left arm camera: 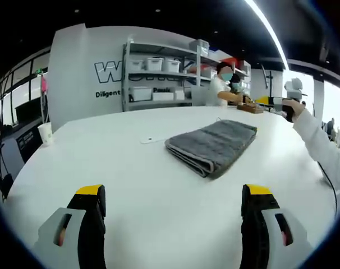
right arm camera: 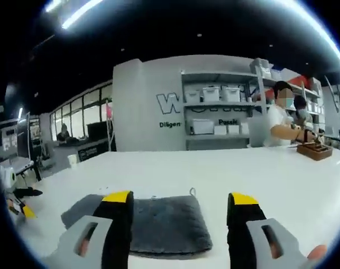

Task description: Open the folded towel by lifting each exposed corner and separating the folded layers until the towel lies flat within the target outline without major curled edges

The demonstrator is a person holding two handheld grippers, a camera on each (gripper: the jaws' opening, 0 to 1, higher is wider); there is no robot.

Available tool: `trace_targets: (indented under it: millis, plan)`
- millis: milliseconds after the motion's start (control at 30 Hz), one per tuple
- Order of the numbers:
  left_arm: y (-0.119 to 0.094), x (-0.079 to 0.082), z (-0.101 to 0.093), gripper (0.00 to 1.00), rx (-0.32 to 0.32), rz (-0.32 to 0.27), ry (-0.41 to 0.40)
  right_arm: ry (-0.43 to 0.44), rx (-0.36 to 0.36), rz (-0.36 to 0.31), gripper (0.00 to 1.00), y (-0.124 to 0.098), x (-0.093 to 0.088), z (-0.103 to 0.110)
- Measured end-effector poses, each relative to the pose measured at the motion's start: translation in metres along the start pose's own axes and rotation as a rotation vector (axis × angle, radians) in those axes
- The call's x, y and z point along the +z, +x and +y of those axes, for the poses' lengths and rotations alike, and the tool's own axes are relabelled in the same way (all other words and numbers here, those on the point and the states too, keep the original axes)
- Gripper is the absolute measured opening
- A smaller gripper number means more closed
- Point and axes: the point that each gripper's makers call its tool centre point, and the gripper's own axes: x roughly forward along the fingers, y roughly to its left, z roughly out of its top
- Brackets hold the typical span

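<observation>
A grey towel lies folded in thick layers on the white table, its folded edge toward me in the left gripper view. My left gripper hovers over the table short of the towel, jaws wide apart and empty. In the right gripper view the same towel lies flat just under and beyond my right gripper, which is open with nothing in it. A sleeved arm holds the right gripper at the far right of the left gripper view, beyond the towel. The left gripper peeks in at the left edge.
A paper cup stands near the table's left edge. A small white scrap lies left of the towel. At the far side, people work over a wooden box. Shelves with white bins line the back wall.
</observation>
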Motion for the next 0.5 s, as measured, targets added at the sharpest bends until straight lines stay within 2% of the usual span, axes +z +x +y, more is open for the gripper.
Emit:
trace_targets:
  millis: [133,333,500]
  plan:
    - [0.0,0.0,0.0,1.0,0.0,-0.001,0.0,-0.067,0.062,-0.006,0.79,-0.005,0.015,0.034]
    - [0.0,0.001,-0.001,1.0,-0.002,-0.002,-0.001,-0.114,0.099,0.015,0.94,-0.01,0.021,0.059]
    - [-0.001,0.002,-0.001,1.0,-0.001,-0.006,-0.002,-0.109,0.13,0.063,0.99,-0.023,0.021,0.075]
